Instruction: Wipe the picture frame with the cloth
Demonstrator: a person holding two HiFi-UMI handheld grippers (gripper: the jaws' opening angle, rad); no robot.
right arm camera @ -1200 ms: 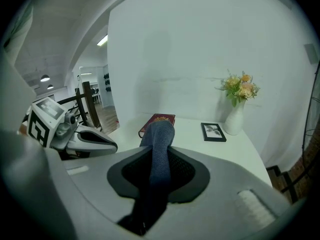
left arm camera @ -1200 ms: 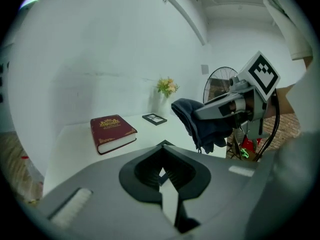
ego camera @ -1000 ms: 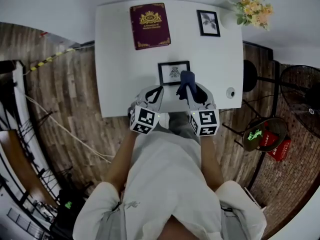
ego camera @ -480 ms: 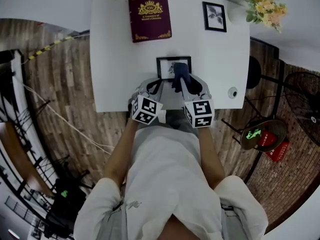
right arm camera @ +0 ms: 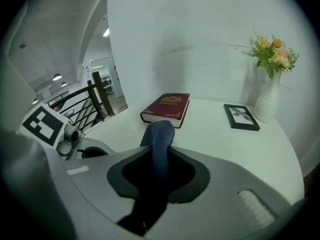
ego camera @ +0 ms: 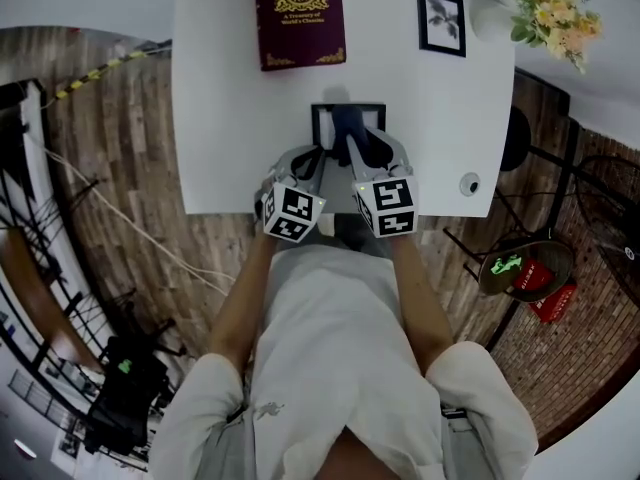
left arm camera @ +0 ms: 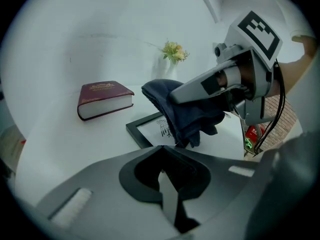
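Right hand-held gripper (ego camera: 362,151) around one cloth (ego camera: 346,123)

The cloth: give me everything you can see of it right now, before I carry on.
The cloth is dark blue, soft-looking fabric, bunched into thick folds. The right gripper is shut on its upper part. The loose end hangs down over the black picture frame, which lies flat on the white table. The cloth's lowest fold appears to rest on the frame's front, covering part of the print.
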